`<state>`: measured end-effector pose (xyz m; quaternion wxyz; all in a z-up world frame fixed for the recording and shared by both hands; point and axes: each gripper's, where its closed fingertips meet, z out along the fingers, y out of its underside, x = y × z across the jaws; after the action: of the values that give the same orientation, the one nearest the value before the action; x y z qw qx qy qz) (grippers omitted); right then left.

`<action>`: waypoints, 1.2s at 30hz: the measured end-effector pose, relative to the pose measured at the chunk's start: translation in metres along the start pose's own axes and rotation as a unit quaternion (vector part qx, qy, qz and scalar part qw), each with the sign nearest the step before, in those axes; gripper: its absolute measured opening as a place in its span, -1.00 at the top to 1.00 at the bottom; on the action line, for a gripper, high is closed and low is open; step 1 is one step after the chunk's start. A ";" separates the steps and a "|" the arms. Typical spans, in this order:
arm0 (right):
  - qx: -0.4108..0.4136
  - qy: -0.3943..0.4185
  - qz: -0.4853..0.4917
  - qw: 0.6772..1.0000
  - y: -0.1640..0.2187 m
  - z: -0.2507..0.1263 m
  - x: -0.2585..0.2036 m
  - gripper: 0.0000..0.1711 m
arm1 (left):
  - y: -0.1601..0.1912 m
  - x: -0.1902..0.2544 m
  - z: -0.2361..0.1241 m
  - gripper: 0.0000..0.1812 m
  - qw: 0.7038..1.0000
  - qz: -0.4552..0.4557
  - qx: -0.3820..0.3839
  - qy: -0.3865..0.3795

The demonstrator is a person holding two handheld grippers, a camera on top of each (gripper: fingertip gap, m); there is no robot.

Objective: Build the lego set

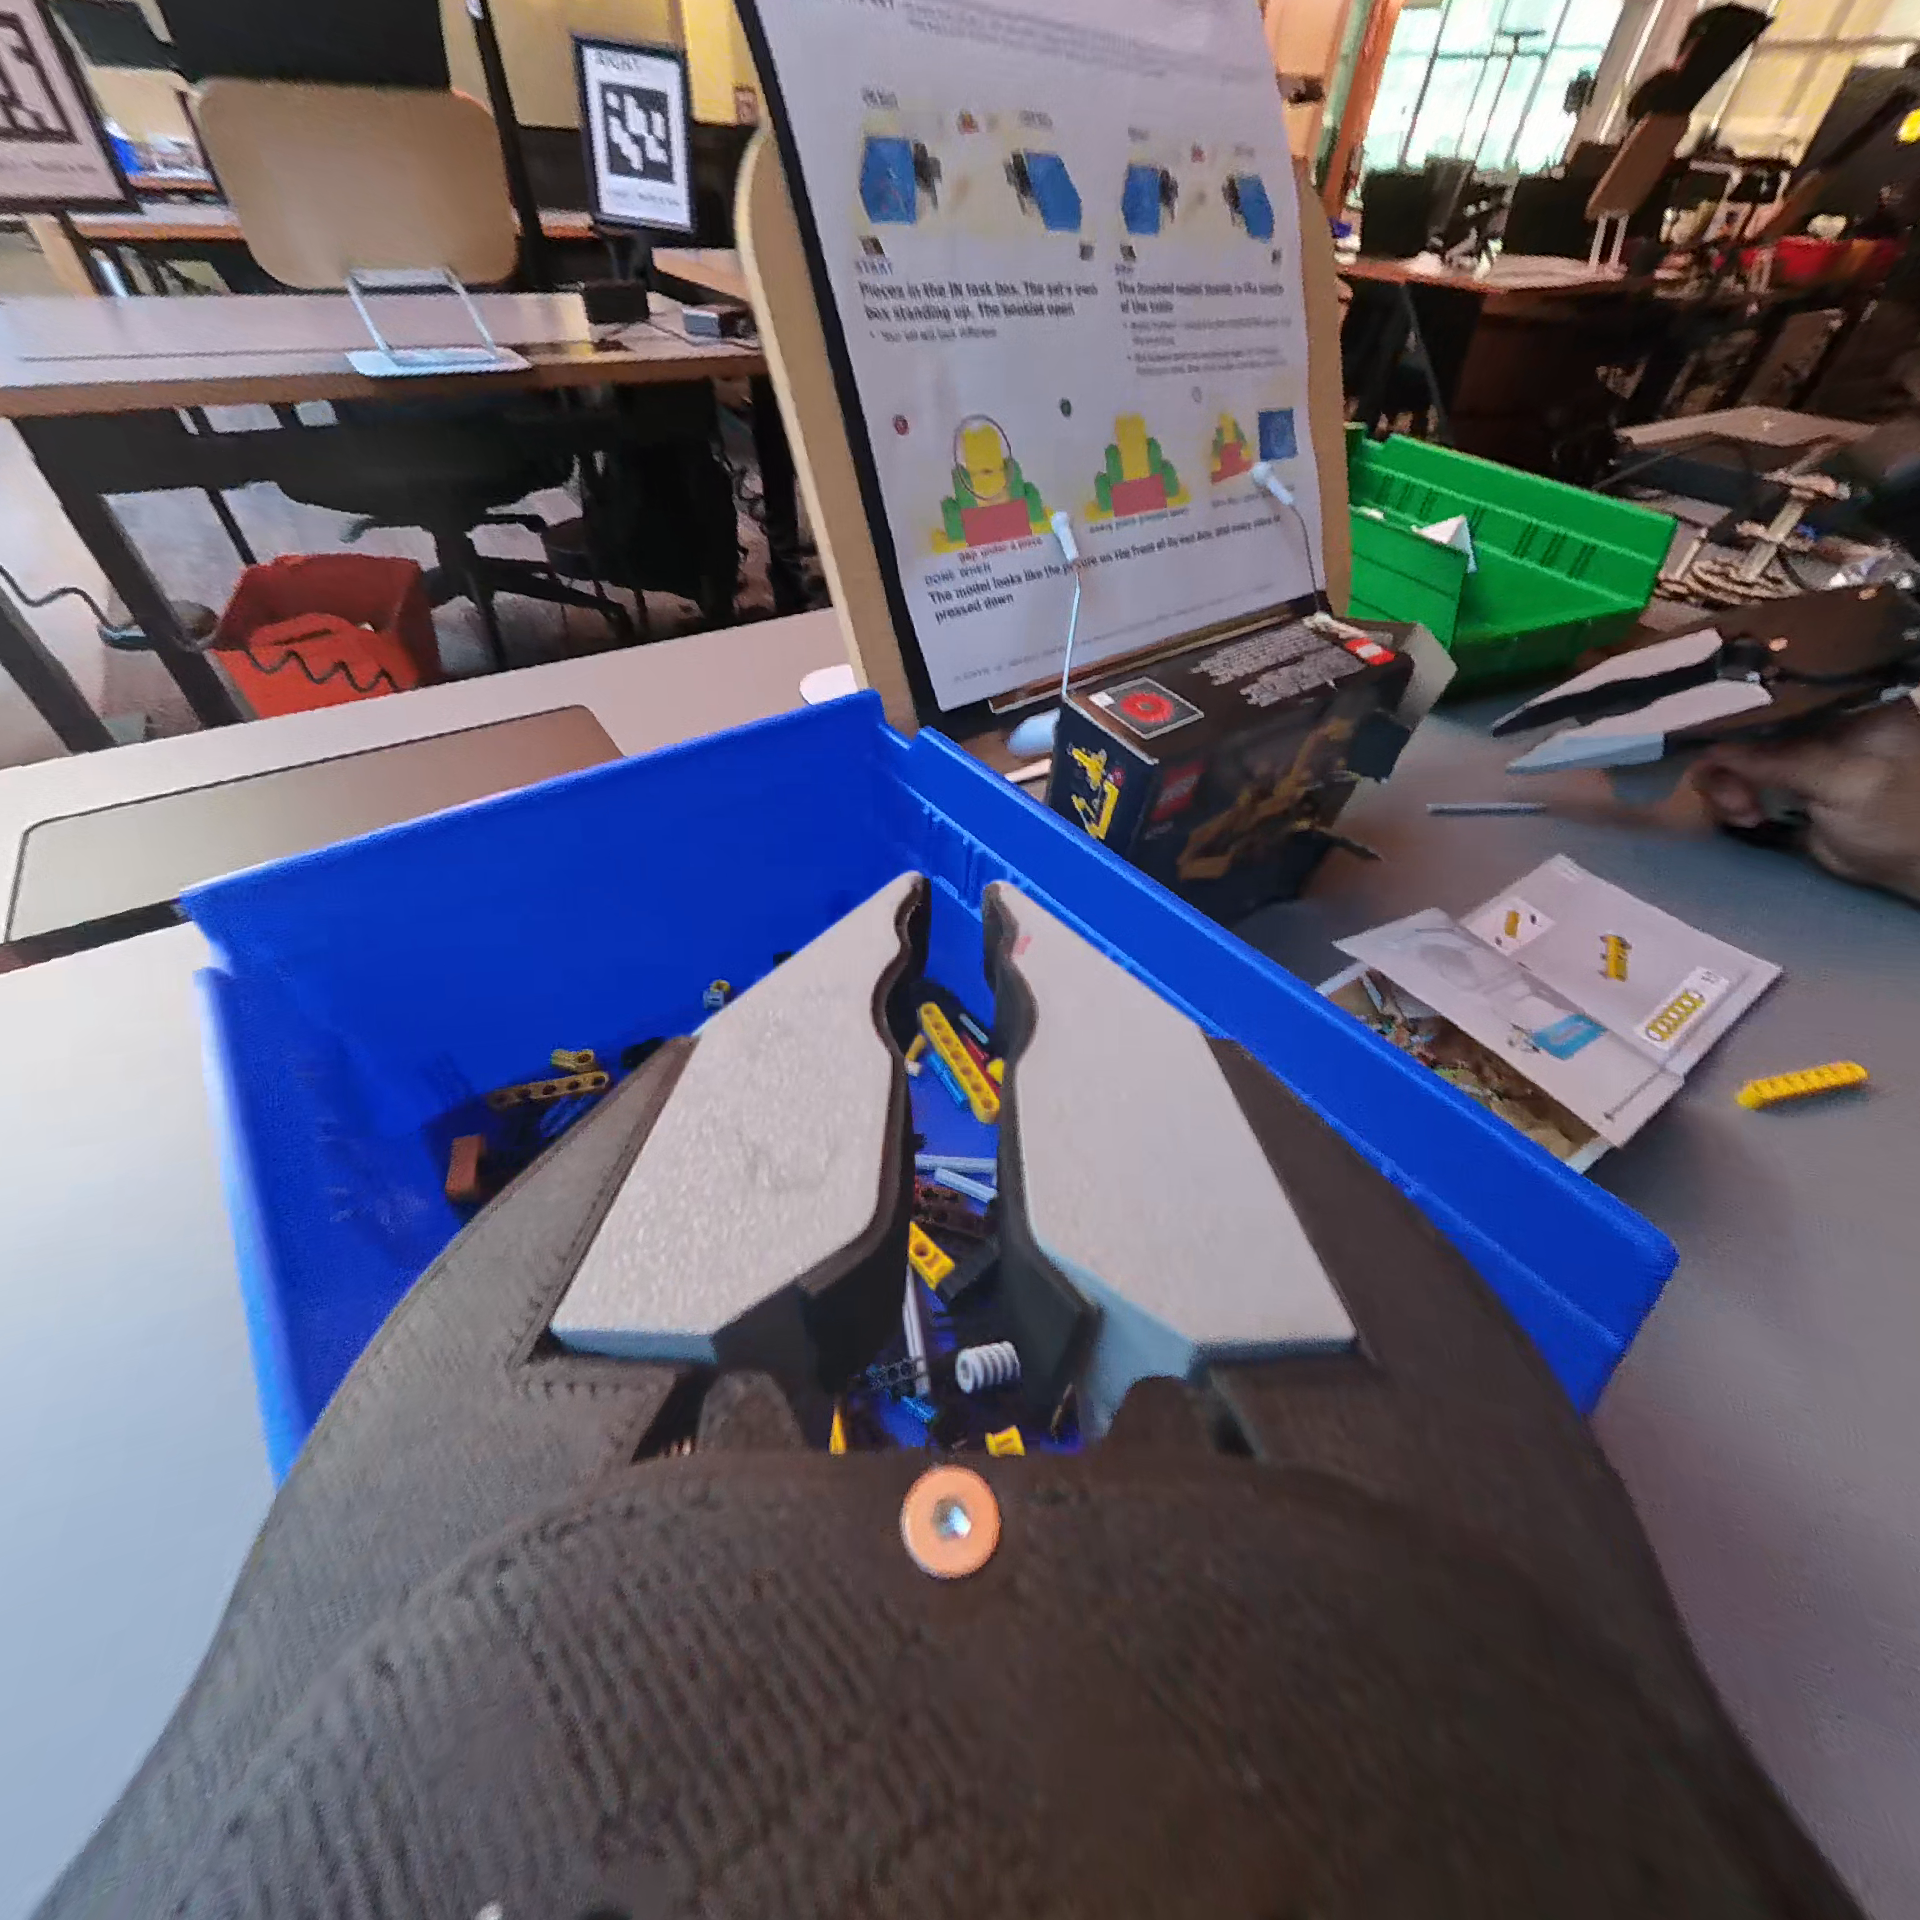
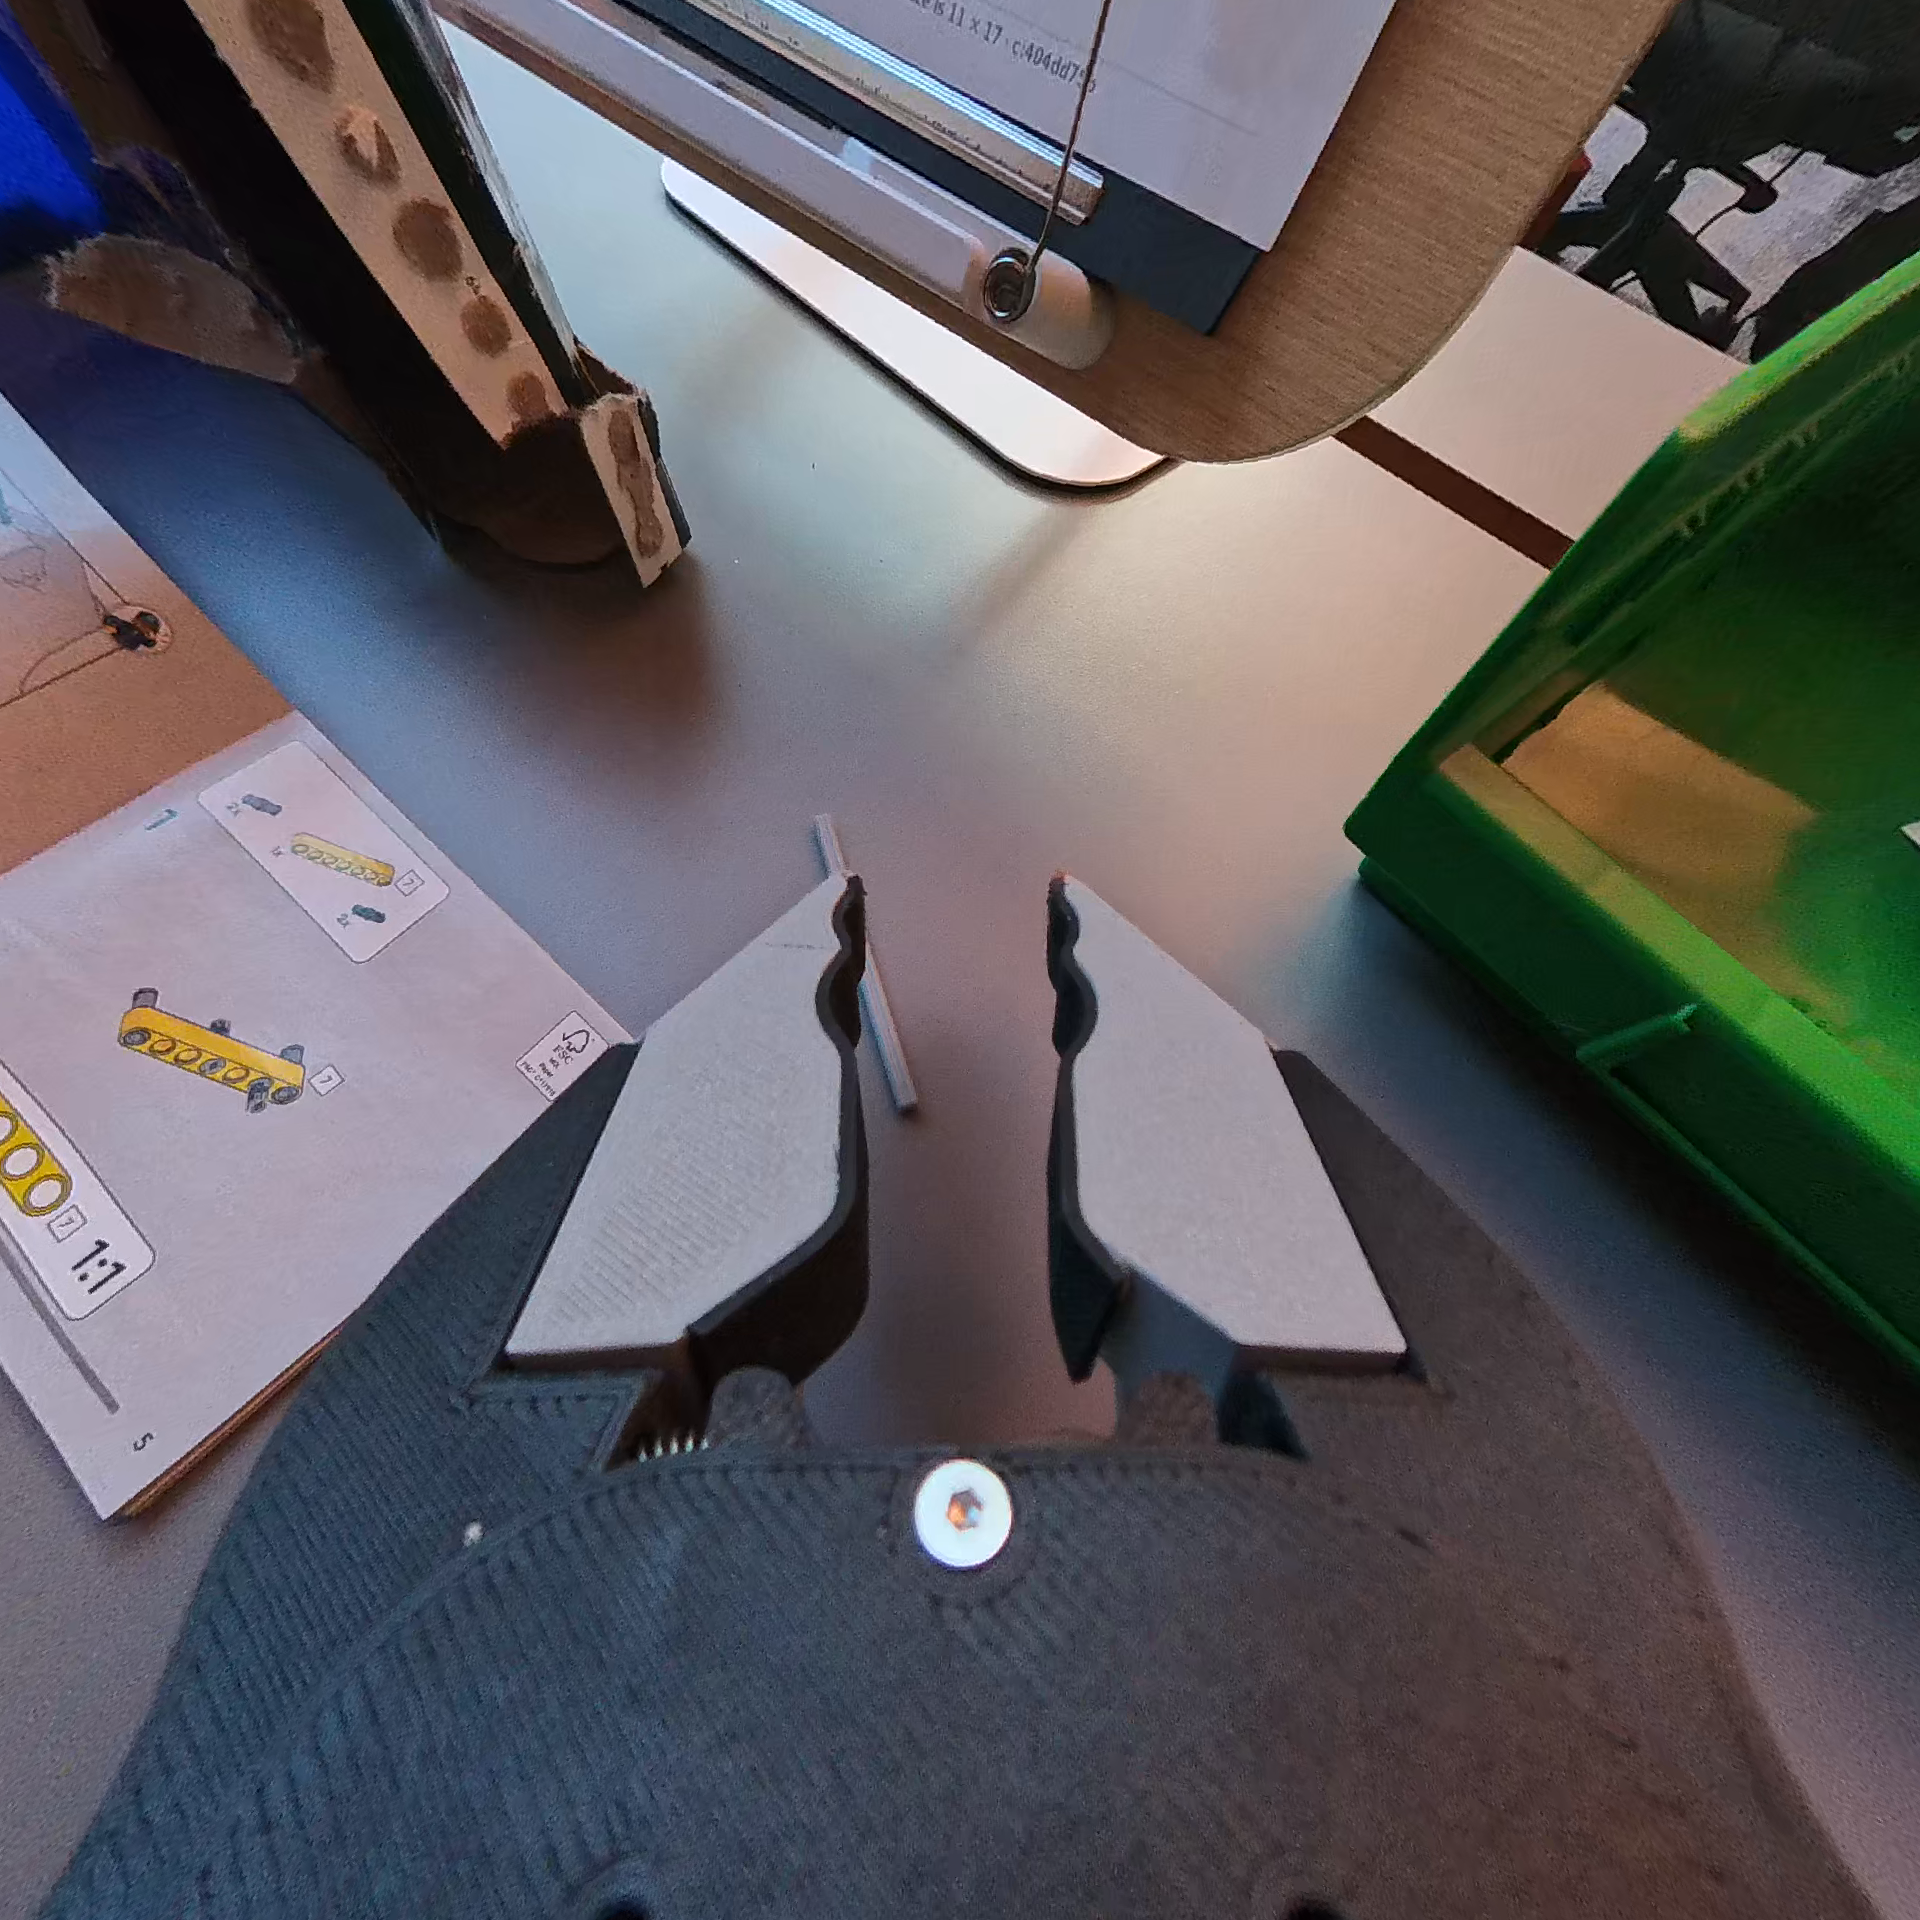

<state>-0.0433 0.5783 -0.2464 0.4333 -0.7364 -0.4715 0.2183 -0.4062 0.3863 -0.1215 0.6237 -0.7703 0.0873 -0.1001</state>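
Observation:
My left gripper (image 1: 953, 885) hangs over the blue bin (image 1: 1299, 997), its jaws a narrow gap apart and holding nothing. The bin holds several loose lego pieces, among them a yellow holed beam (image 1: 958, 1060) seen between the fingers. My right gripper (image 2: 954, 883) is open and empty, low over the grey table. A thin grey axle (image 2: 868, 977) lies on the table beside its left fingertip. The right gripper also shows in the left wrist view (image 1: 1621, 717), held by a hand. A yellow beam (image 1: 1803, 1084) lies on the table by the open booklet (image 1: 1558, 997).
The dark lego box (image 1: 1236, 769) stands behind the blue bin. A green bin (image 2: 1662, 831) is at the right. An instruction sheet on a wooden stand (image 1: 1081, 364) stands at the back, its base (image 2: 883, 291) ahead of the right gripper. The booklet (image 2: 260, 1039) lies left of the right gripper. My right fingertips sit around 45 centimetres from my left ones.

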 end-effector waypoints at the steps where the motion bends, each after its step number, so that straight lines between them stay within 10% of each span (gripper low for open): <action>1: 0.000 0.000 -0.001 1.000 0.000 0.000 0.000 0.63 | 0.003 0.002 0.002 0.93 1.000 0.006 -0.006 0.002; 10: 0.004 0.004 -0.021 1.000 -0.001 -0.001 -0.003 0.66 | -0.065 -0.002 -0.049 1.00 0.981 0.039 0.190 -0.024; 36: -0.004 -0.005 -0.016 1.000 0.001 0.001 -0.005 0.66 | -0.023 0.010 -0.012 0.77 0.996 0.012 0.077 0.036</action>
<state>-0.0457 0.5746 -0.2482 0.4318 -0.7291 -0.4863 0.2131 -0.3994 0.3774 -0.0964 0.6790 -0.7146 0.1112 -0.1263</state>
